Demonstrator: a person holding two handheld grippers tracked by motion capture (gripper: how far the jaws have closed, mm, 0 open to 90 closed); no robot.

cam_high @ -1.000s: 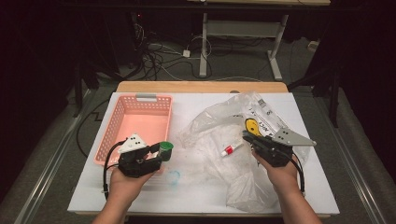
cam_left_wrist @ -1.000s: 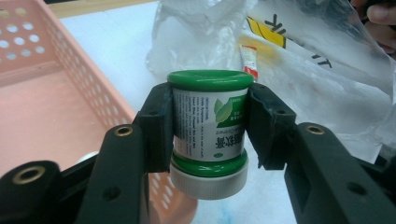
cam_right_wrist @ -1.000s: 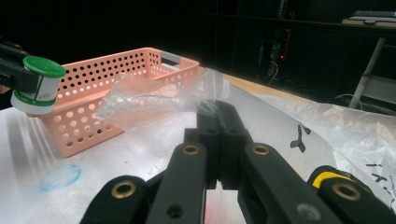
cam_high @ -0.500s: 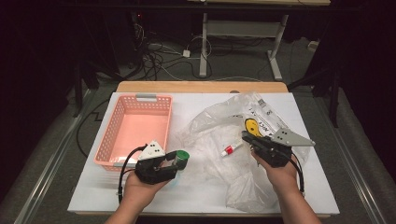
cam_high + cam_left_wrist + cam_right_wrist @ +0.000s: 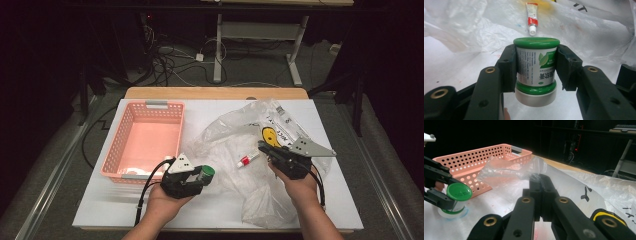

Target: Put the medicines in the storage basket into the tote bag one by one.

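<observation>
White tabletop, dark room behind. I'm clamping the green jar (image 5: pixel 536 65) upside down in my left gripper (image 5: pixel 196 176), beside the empty pink basket (image 5: pixel 117 145). My right gripper (image 5: pixel 266 148) is pinching the plastic bag (image 5: pixel 235 137) closed-jawed. Next I'm probably dropping it into the basket; red tube (image 5: pixel 247 160) is waiting.

The white counter (image 5: pixel 150 210) is brightly and evenly lit, seemingly from overhead, while the room behind it sinks into near-black. Shadows under the hands are short and soft. The high view is slightly soft and grainy. In the left gripper view the jar (image 5: pixel 536 65) between the jaws is sharp, with a pale sheen on its lid; the plastic bag (image 5: pixel 586 32) beyond the gripper glares white and loses detail. In the right gripper view the near jaws blur, and the basket (image 5: pixel 484 160) farther off is crisp.
</observation>
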